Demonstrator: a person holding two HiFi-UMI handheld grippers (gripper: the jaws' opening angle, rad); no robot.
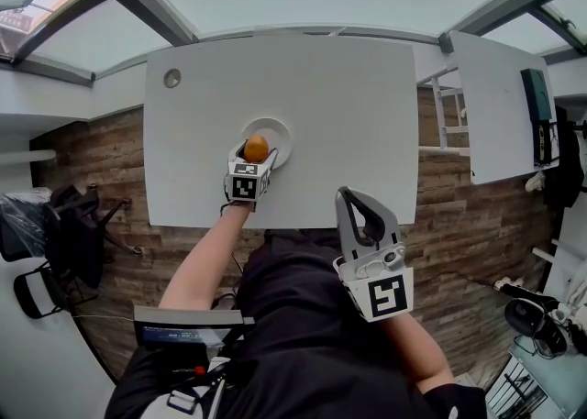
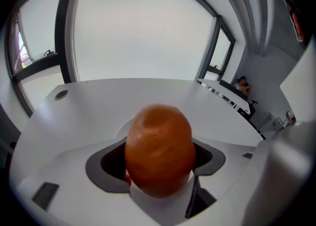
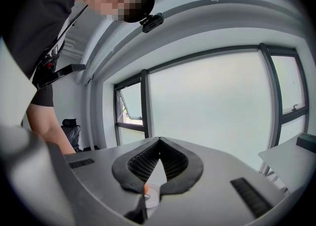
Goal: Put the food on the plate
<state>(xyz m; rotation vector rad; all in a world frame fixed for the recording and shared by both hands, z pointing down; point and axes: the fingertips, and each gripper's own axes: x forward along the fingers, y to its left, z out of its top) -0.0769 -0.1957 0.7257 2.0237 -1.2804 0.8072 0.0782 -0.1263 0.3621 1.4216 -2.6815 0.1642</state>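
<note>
Orange and shaped like an egg, the food (image 1: 256, 148) is the one piece of food here. It sits between the two jaws of the left tongs (image 1: 252, 166), which press on it from both sides and hold it tight. The tongs hold it over the near edge of the white plate (image 1: 275, 133). I cannot tell if the food touches the plate. Nothing else is on the plate.

There is one plate, and it lies near the middle of the white table (image 1: 348, 105). The table has one small round hole (image 1: 171, 78) in its far left corner.

The right tongs (image 1: 345, 197) are held up close to the person's body, off the table. Their jaws meet at the tips and have nothing in them.

The head view shows both tongs, the whole table and the wood floor (image 1: 92, 160). The left gripper view shows the food (image 2: 159, 148) very big, so it hides most of the plate. The right gripper view shows the closed tips (image 3: 159, 142) in front of big windows (image 3: 212, 106). Through the gap low down between its jaws you can see a tiny bit of the plate (image 3: 154, 196) and a speck of the orange food (image 3: 146, 189).
</note>
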